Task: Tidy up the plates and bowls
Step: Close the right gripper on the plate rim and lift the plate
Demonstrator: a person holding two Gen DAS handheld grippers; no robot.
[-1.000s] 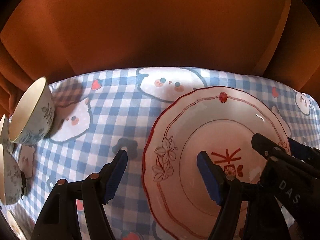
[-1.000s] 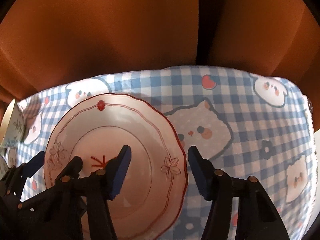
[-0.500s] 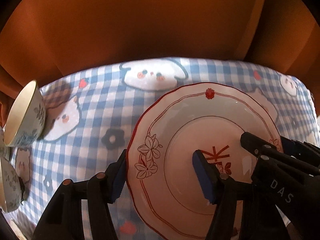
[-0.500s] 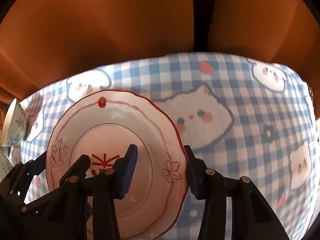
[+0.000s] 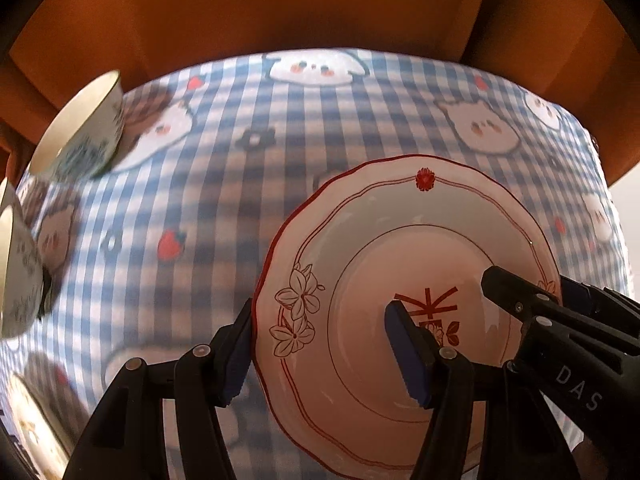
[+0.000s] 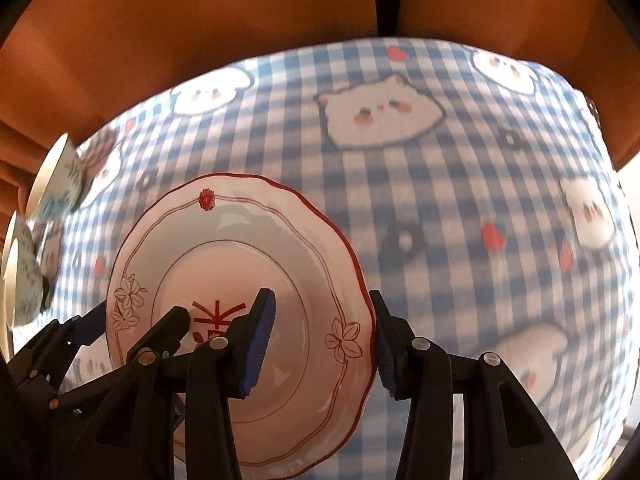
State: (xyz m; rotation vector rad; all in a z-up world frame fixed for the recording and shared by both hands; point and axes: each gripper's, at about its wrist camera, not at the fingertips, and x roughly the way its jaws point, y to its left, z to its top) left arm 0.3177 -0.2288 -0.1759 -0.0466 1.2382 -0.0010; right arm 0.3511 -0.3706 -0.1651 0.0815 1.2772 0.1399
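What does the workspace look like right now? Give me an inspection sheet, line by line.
Surface: blue-and-white checked tablecloth printed with cartoon animals, hearts and flowers.
Job's things: one scalloped plate with a red rim and flower drawings, gripped at opposite edges; floral bowls stand at the left edge of the cloth, more partly cut off beside them.
Clutter: nothing seen.
Grippers: left tool clamps the plate's left edge, one pad outside the rim and one inside; right tool clamps the right edge the same way.
Cables: nothing seen.
Surroundings: orange-brown wooden panels behind the table.
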